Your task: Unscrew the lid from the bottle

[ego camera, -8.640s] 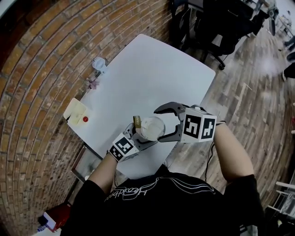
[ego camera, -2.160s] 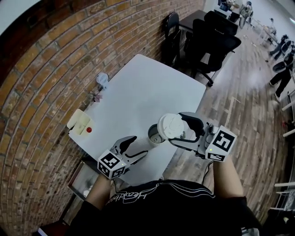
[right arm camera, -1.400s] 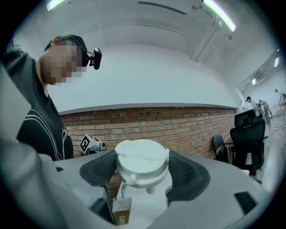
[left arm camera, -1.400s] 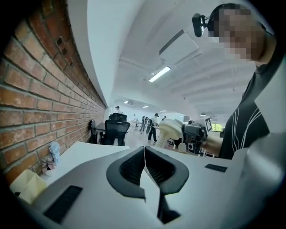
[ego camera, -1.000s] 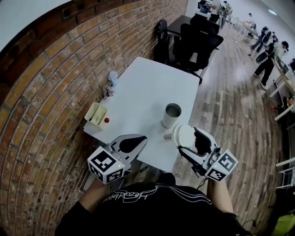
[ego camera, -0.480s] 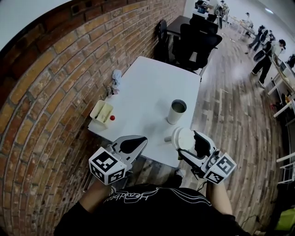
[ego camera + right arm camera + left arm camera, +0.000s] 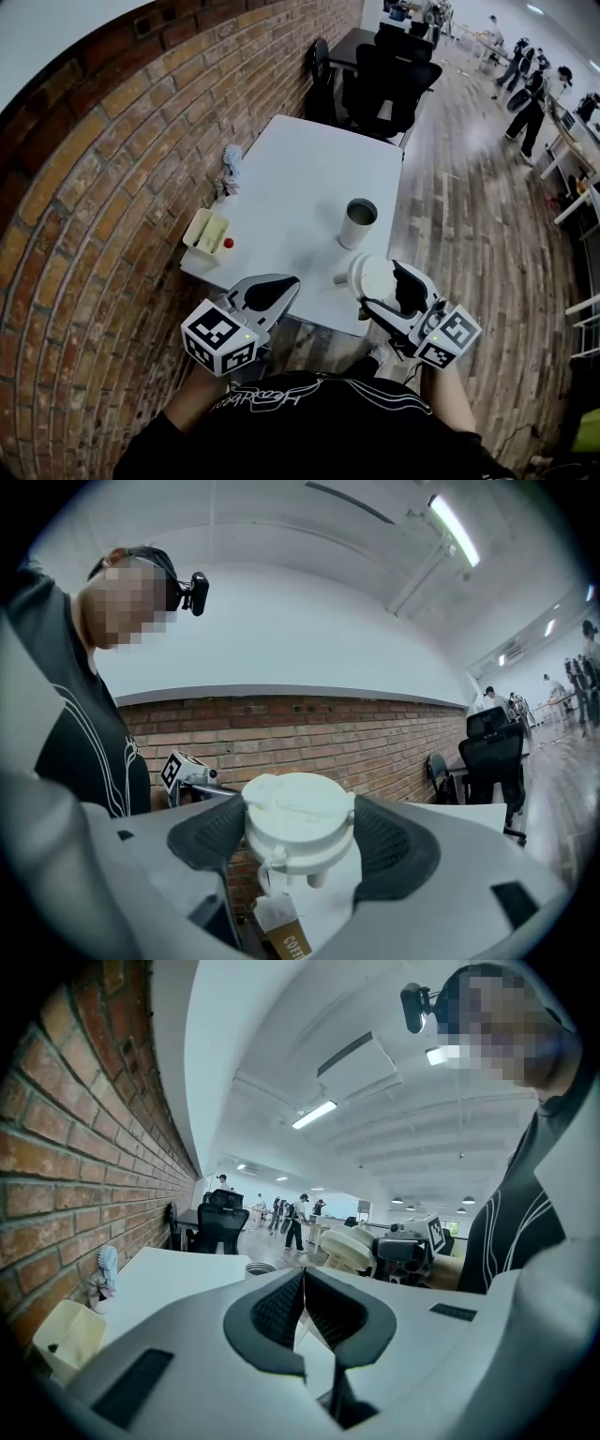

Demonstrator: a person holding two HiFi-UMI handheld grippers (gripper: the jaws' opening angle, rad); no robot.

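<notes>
Jaws of my left gripper are pressed together with nothing between them, just before the near edge of the white table. To the right, the bottle stands open and upright on the table, close to its right edge and apart from both grippers. Further right, my right gripper pinches the white lid, with the pads touching its two sides. Only the right gripper view shows a brown paper tag hanging under the lid. The brick wall runs along the table's left edge, and wooden floor lies on its right.
</notes>
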